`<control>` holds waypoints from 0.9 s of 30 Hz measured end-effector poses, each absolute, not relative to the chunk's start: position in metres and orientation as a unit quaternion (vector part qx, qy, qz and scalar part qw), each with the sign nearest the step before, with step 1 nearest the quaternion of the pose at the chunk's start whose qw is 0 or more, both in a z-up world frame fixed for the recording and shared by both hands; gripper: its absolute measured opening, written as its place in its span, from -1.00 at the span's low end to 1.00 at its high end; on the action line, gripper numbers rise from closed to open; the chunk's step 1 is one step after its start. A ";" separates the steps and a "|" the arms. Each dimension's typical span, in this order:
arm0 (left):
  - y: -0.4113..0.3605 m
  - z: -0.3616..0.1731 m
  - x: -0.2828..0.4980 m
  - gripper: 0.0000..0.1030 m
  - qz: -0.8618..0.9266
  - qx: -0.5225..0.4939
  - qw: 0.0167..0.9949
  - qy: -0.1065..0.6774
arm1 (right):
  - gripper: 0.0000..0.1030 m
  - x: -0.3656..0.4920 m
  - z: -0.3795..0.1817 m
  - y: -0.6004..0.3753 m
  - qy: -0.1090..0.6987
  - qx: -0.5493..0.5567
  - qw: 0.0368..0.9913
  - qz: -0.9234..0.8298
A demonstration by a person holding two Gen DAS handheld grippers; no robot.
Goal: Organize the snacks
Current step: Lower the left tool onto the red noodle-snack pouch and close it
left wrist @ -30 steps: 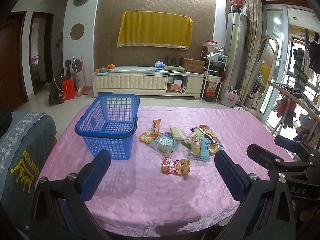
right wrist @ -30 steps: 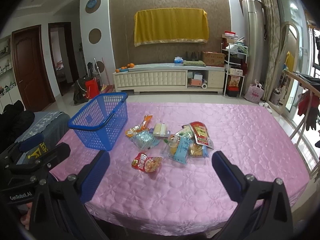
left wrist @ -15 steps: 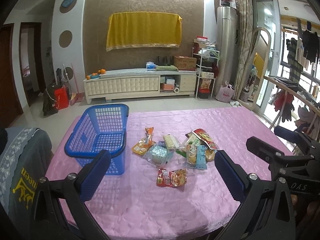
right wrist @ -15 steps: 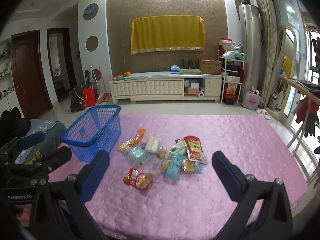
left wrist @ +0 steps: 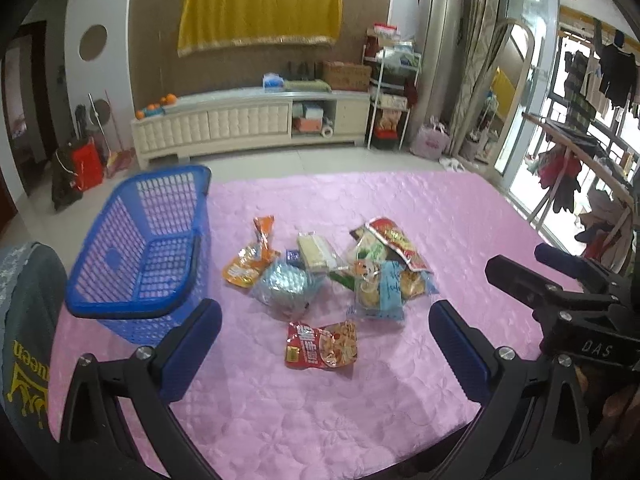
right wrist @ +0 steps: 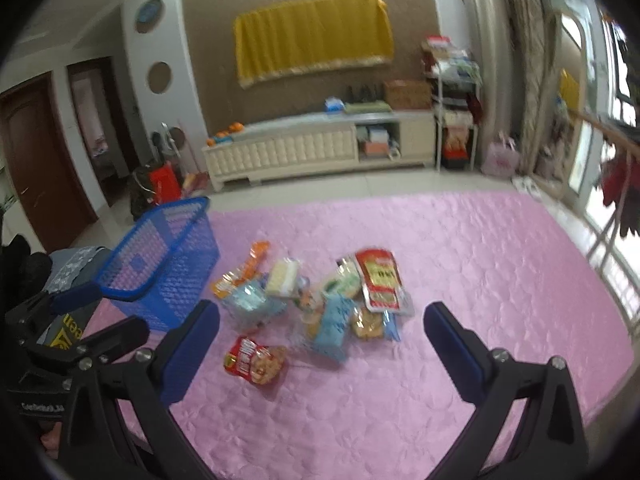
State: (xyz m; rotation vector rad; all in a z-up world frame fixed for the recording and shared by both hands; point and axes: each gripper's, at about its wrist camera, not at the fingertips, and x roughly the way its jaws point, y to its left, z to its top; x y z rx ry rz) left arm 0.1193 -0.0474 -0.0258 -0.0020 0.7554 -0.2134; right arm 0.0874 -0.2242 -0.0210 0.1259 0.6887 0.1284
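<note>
Both tongs (left wrist: pixel 325 322) (right wrist: pixel 322 322) wide, snacks (left wrist: pixel 332 268) between.

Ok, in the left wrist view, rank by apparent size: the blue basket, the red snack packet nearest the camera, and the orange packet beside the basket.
1. blue basket, clearly largest.
2. red snack packet.
3. orange packet, looks slightly smaller, but it lies farther from the camera, so this order is unsure.

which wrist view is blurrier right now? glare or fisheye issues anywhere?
Right wrist view: motion blur smears the snack pile and blue basket; print unreadable. Left wrist view: sharper, red snack packet print visible, though the basket is soft. Both: strong barrel distortion, dark corners; window at right blown out. Left tool and right tool open.
</note>
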 end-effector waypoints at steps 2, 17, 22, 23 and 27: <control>-0.049 -0.037 0.131 0.99 -0.107 -0.001 0.917 0.384 | 1.00 0.097 -0.034 -0.229 0.362 0.074 0.927 0.067; -0.076 -0.124 0.194 0.99 -0.141 0.046 0.860 0.488 | 1.00 0.139 -0.112 -0.236 0.441 0.046 0.896 0.035; -0.073 -0.159 0.218 0.99 -0.145 0.058 0.832 0.533 | 1.00 0.150 -0.133 -0.238 0.461 0.046 0.886 0.029; -0.072 -0.165 0.222 0.99 -0.146 0.061 0.827 0.539 | 1.00 0.151 -0.136 -0.238 0.465 0.044 0.884 0.029; -0.073 -0.184 0.231 0.99 -0.173 0.055 0.812 0.555 | 1.00 0.155 -0.148 -0.237 0.481 0.036 0.876 0.023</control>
